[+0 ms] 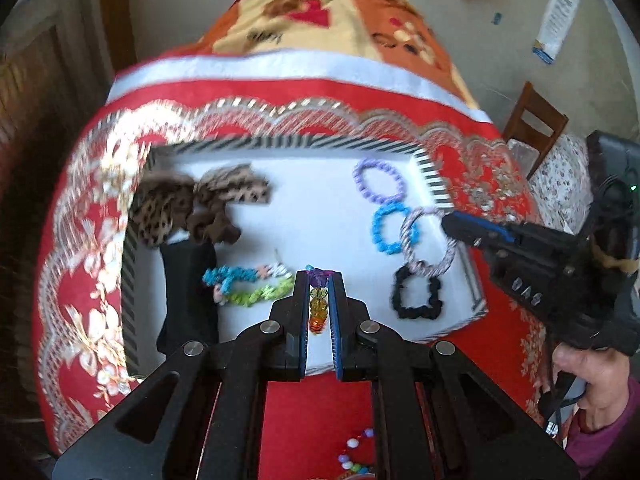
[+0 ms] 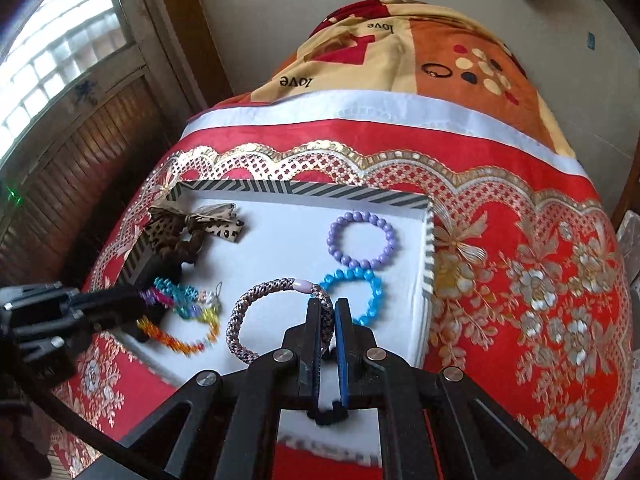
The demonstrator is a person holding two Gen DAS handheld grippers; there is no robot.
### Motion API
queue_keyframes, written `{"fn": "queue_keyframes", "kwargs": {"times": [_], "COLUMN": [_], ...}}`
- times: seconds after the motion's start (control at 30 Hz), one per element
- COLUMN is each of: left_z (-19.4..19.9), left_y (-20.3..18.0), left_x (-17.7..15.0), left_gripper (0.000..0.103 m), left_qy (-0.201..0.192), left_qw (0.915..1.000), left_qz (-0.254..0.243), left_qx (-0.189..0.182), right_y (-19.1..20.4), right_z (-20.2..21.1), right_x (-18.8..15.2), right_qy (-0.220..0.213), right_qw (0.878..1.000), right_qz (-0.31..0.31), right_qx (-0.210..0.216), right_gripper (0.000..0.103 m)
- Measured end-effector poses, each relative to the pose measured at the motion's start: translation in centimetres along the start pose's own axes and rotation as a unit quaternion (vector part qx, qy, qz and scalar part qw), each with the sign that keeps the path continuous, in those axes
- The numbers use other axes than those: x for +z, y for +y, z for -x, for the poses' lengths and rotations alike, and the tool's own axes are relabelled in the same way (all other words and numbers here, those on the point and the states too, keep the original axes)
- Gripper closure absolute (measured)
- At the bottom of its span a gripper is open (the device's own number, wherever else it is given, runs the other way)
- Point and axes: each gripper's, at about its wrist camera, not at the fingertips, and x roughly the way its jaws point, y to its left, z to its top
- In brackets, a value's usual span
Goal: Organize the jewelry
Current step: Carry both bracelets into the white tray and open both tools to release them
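- Left tool (image 1: 320, 280): jaws clamped on a strand of faceted beads (image 1: 318, 308) (purple at the tip, then yellow, then orange). In the right wrist view the strand's orange loop hangs over the near-left part of the tray.
- Right tool (image 2: 328, 308): jaws pinched on a braided hair tie (image 2: 240, 312), grey-pink with one pale bead. The tie's loop hangs or lies over the tray's near edge; can't tell if it touches the floor of the tray.
- Tray (image 2: 304, 192): white, zebra-striped rim, sits on the red embroidered bedspread (image 2: 520, 280).
- Already in the tray:
  - purple bead bracelet (image 2: 362, 240), far-right corner
  - blue bead bracelet (image 2: 356, 296) just nearer than it, the two touching or nearly so
  - black scrunchie (image 1: 418, 296), near-right corner
  - leopard-print bow (image 2: 192, 228), far-left corner
  - multicolour plastic-link bracelet (image 1: 248, 286), left of centre
  - black upright item (image 1: 188, 292) along the left edge; can't identify it
- More loose coloured beads (image 1: 356, 456) lie on the bedspread below the left tool, outside the tray.
- Step, my read: mid-placement. Both tools carry a piece over the tray, neither released.
- Next move needs:
  - lower each piece onto bare white floor
  - left: the gap right of the link bracelet
  - right: the gap between the blue bracelet and the scrunchie
  - open jaws only once the piece rests, or the beads will swing and land on a neighbour
- Risk: the two tools are close; stagger the drops.
- After that: the stray beads on the bedspread.
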Motion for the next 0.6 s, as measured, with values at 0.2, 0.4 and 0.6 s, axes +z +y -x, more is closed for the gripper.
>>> {"fn": "queue_keyframes", "kwargs": {"times": [0.2,0.4,0.6], "left_z": [-1.7,-2.4,-3.5], "left_y": [3.7,5.1,5.1], "left_x": [-0.8,-1.6,-2.5], "left_gripper": [0.095,0.095,0.095], "left_qy": [0.026,0.036,0.049], "left_qw": [0.9986,0.9971,0.9962], "left_qz": [0.046,0.066,0.065], "left_qx": [0.006,0.014,0.029], "right_y": [1.2,2.8,3.5], "right_z": [-2.7,-5.8,-9.3], "right_x": [1.2,2.2,2.9], "right_qy": [0.014,0.034,0.052], "right_qw": [1.0,0.999,0.998], "right_qz": [0.011,0.03,0.033], "right_qx": [0.013,0.017,0.008], "right_gripper": [0.097,0.097,0.097]}}
